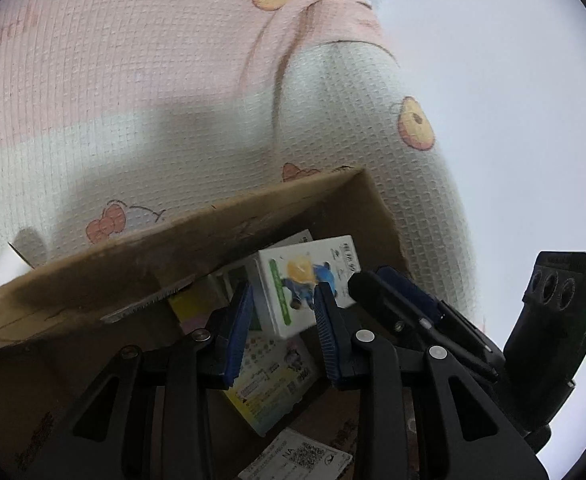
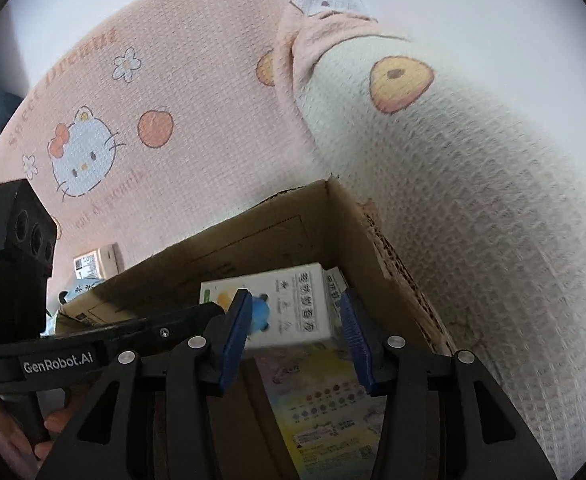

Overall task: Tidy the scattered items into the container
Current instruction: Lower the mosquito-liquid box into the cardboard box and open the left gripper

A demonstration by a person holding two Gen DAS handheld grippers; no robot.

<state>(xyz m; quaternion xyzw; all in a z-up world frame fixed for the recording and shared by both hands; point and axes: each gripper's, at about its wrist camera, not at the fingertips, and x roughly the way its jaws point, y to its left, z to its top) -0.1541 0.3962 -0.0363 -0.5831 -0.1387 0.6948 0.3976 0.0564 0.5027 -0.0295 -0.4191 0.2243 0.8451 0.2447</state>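
An open cardboard box [image 1: 173, 236] [image 2: 277, 216] stands on a cartoon-print blanket, and both grippers reach down into it. A white carton with a blue cartoon figure [image 1: 289, 276] [image 2: 293, 304] lies tilted inside on other packets. My right gripper [image 2: 296, 300] straddles the carton; a gap shows beside its right pad, so it is open. My left gripper [image 1: 284, 292] is open, with the carton just past its tips and nothing pressed between the pads. Each gripper shows in the other's view: the right one [image 1: 373, 280] beside the carton, the left one [image 2: 209, 314] at the carton's left end.
A yellow-green printed packet [image 1: 269, 384] [image 2: 325, 412] lies flat in the box under the carton. A small labelled cardboard parcel [image 2: 95, 264] and a bluish packet [image 2: 73, 292] lie on the blanket left of the box. A rolled cream blanket [image 2: 493, 220] borders the box's right side.
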